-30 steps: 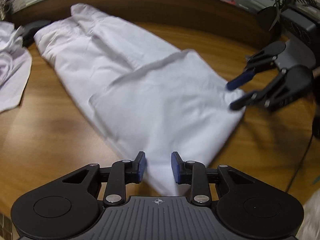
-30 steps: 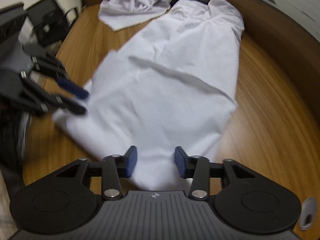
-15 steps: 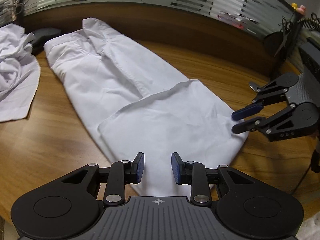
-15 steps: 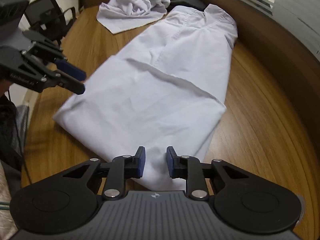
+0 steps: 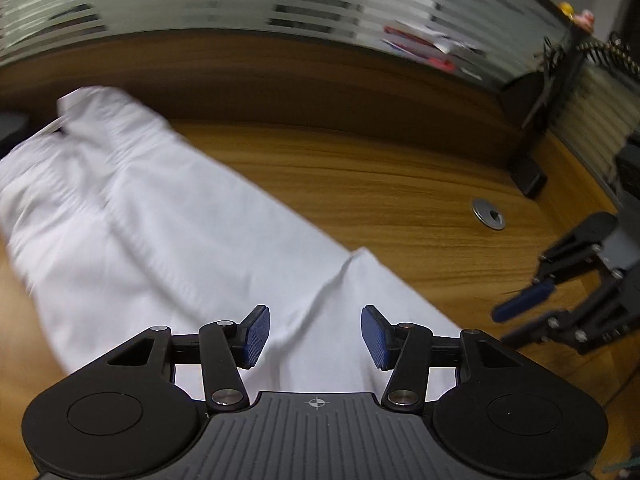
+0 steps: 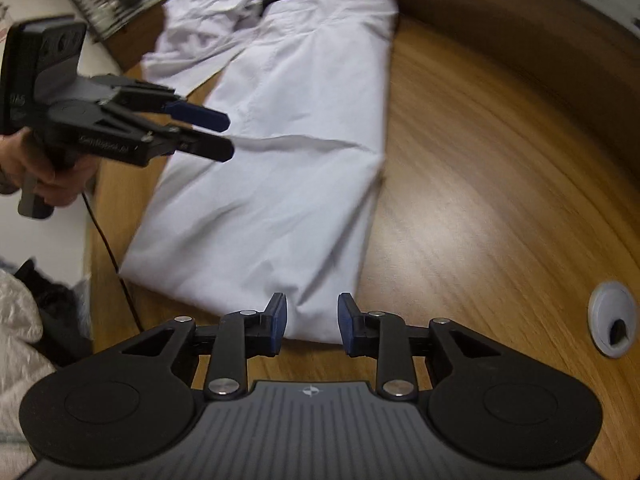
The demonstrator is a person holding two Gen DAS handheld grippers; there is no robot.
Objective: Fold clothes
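A white shirt [image 5: 160, 240], folded into a long strip, lies flat on the wooden table [image 5: 400, 200]. My left gripper [image 5: 316, 336] hovers over its lower part; its jaws are opening and the blue pads press on nothing. In the right wrist view the shirt [image 6: 280, 184] stretches away from my right gripper [image 6: 312, 324], whose jaws are opening with the near corner showing in the gap, not pinched. The left gripper [image 6: 220, 134], held by a hand [image 6: 44, 176], floats above the shirt's left edge. The right gripper [image 5: 520, 320] shows off the shirt's right side.
A crumpled pile of white clothes [image 6: 200, 20] lies beyond the shirt's collar end. A cable grommet [image 6: 612, 320] is set in the table [image 6: 480, 200] to the right. A raised wooden wall [image 5: 280, 80] bounds the far edge. A black cable [image 6: 108, 248] hangs at the left edge.
The left gripper's jaws have spread wider, and it swung right, over the shirt. The right gripper's jaws narrowed, then widened a little, and its view rolled. Neither holds cloth.
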